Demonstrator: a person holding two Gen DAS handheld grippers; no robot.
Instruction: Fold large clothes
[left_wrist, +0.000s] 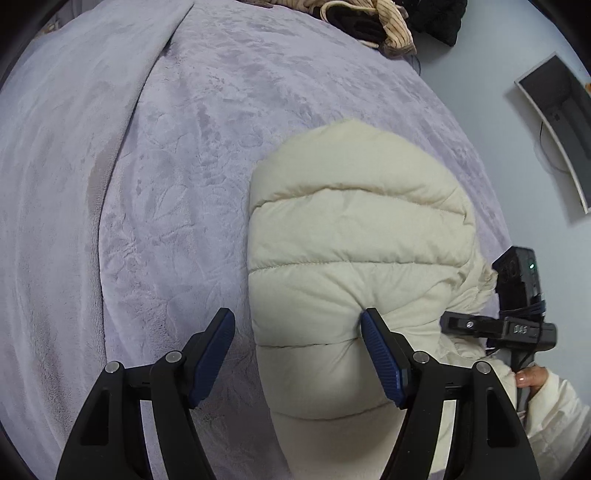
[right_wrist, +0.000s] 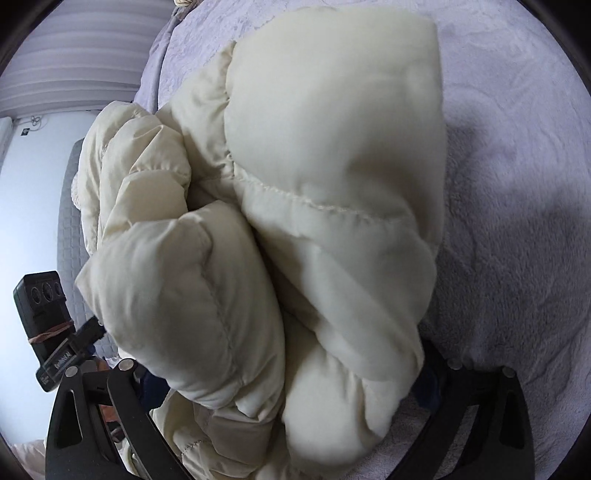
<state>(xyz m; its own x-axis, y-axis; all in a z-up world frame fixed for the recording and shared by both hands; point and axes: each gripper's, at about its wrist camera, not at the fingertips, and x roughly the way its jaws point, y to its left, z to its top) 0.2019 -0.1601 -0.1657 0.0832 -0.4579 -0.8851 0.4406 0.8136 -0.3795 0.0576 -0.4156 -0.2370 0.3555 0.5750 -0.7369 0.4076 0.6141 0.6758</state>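
Spreading wide, the left gripper (left_wrist: 297, 352) stands released at six o'clock, its right pad (left_wrist: 380, 358) pressing into the cream puffer jacket (left_wrist: 351, 236) while the other pad hangs over the lavender blanket (left_wrist: 147, 166). The right gripper (right_wrist: 288, 398) straddles a thick bundle of that jacket (right_wrist: 314, 221); fabric buries its pads, so I cannot tell whether it clamps. At twelve o'clock, far off, striped clothes (left_wrist: 388, 26) lie heaped.

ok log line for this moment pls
fold large clothes | left gripper open, one finger against cream puffer jacket | right gripper: jaws hidden by jacket | on lilac blanket
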